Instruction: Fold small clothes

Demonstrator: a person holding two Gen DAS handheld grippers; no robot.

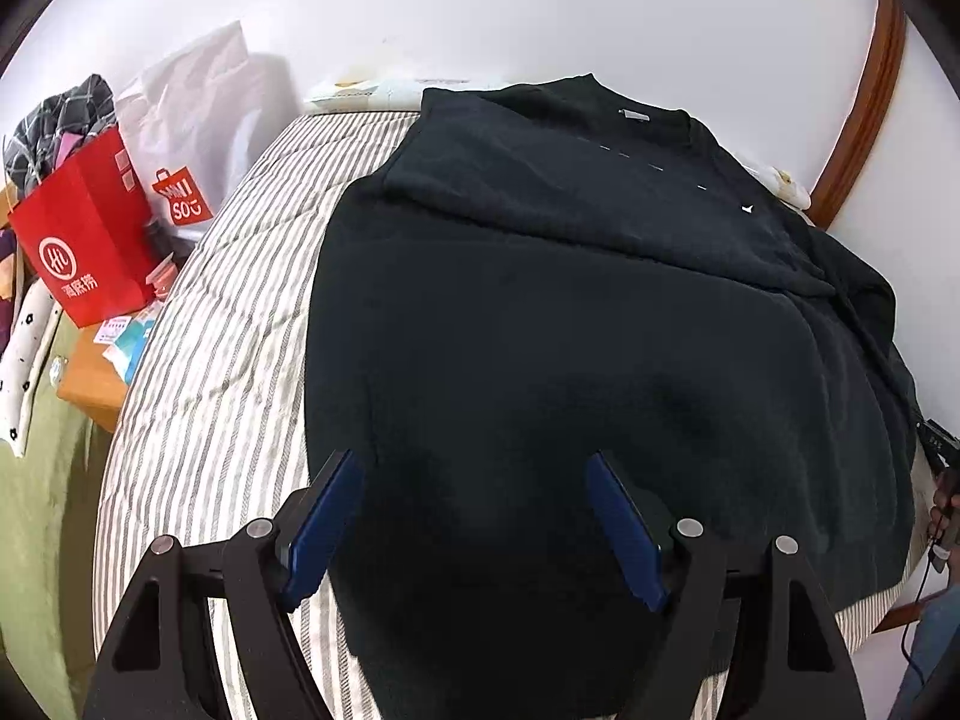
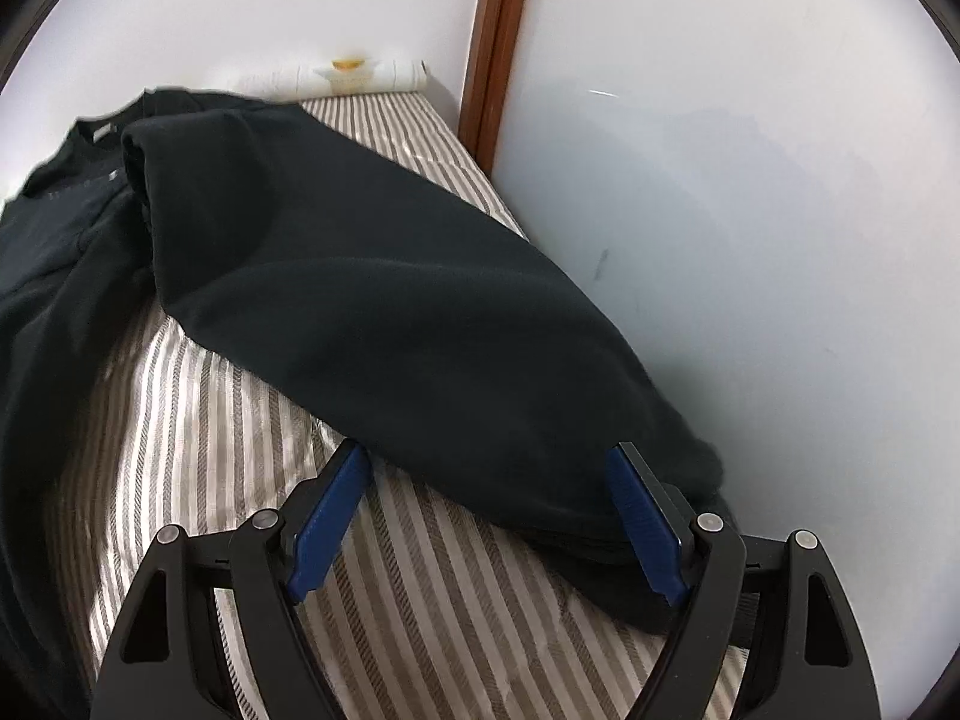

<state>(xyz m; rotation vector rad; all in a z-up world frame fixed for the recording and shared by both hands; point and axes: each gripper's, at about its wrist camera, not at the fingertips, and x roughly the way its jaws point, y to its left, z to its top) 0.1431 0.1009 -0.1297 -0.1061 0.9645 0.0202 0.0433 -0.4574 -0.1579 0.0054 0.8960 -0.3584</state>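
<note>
a black sweatshirt lay spread across a bed with a grey-and-white striped cover, its neckline and small white label toward the far wall. one sleeve was already folded across the chest. in my right wrist view the other sleeve stretched out over the striped cover toward me, its cuff end lying near the white wall panel.

my left gripper hovered above the lower body of the sweatshirt, blue pads wide apart and holding nothing. my right gripper sat low over the sleeve's cuff end, jaws wide too; the cloth lay between the pads, but i could not see either pad pressing on it, though the right-hand finger was close against the fabric.

that wall panel ran right along the bed's edge, crowding the right gripper's outer side. a brown wooden frame rose at the corner behind it. a white pillow with a yellow mark lay at the head of the bed.

off the bed's other side, in the left wrist view, stood a red paper bag, a white shopping bag, a heap of checked dark clothing and a low wooden table with small packets on it.
</note>
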